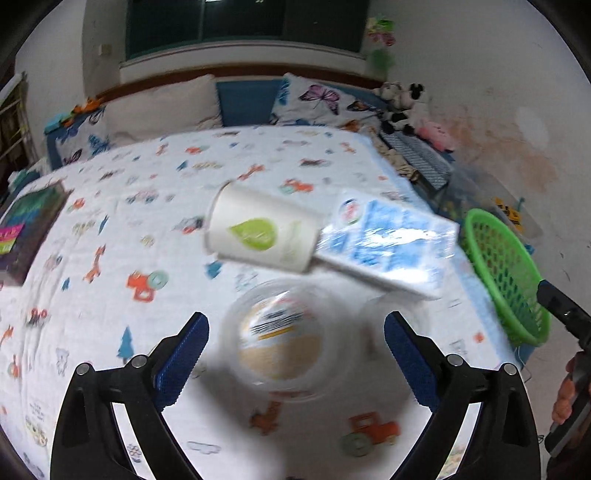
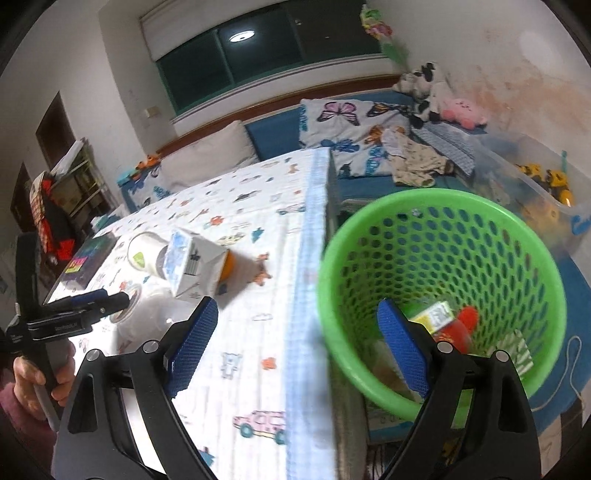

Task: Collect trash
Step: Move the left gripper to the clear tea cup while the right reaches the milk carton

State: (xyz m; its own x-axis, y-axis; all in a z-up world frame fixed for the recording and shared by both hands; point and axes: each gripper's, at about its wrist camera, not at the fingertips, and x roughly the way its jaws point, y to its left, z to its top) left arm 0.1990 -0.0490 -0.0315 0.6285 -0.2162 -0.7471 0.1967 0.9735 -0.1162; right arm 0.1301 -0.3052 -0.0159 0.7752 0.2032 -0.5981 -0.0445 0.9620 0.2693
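Both grippers, left [image 1: 295,354] and right [image 2: 297,343], are held jaws apart; a clear tub [image 1: 282,341] is framed by the left.

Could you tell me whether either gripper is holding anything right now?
Nothing is held: the left gripper is open around a clear container, and the right gripper is open, empty.

cup [image 1: 258,234] left of carton [image 1: 388,247]

Definitely a kid's bedroom at home: bed [image 1: 184,206] with a cartoon-print sheet, butterfly pillows [image 2: 343,114], plush toys [image 2: 428,88] piled in the corner, dark window [image 1: 243,26] behind the headboard.
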